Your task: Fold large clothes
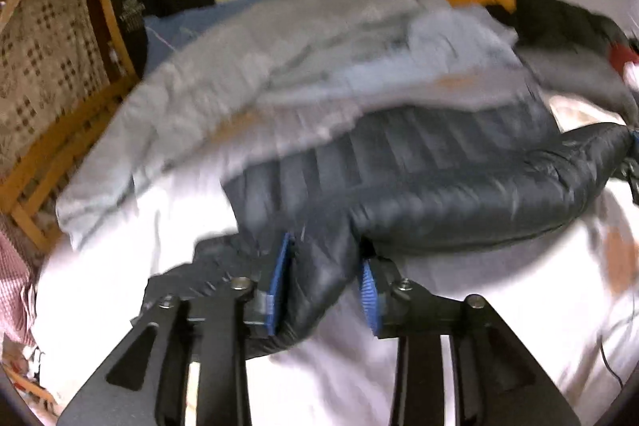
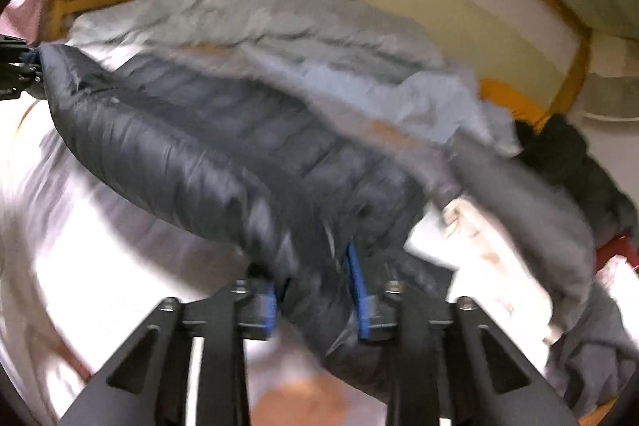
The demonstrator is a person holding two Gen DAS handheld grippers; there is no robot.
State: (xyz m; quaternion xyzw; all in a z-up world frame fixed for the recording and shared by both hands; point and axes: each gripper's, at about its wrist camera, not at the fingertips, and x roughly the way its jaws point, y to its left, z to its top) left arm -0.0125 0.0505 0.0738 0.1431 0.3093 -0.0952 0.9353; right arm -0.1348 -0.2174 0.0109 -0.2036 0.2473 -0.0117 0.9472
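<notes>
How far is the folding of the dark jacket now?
Nothing looks folded yet. In hand: the left gripper and the right gripper each have a bunch of the dark puffy jacket between their pads. Left: fold it, then the grey garment behind it.

Each wrist camera looked forward and slightly downward along its own fingers, close above the bed (image 1: 459, 366). Both views shared the dark puffer jacket (image 1: 439, 186) at centre frame and the grey clothes (image 2: 239, 18) above.
</notes>
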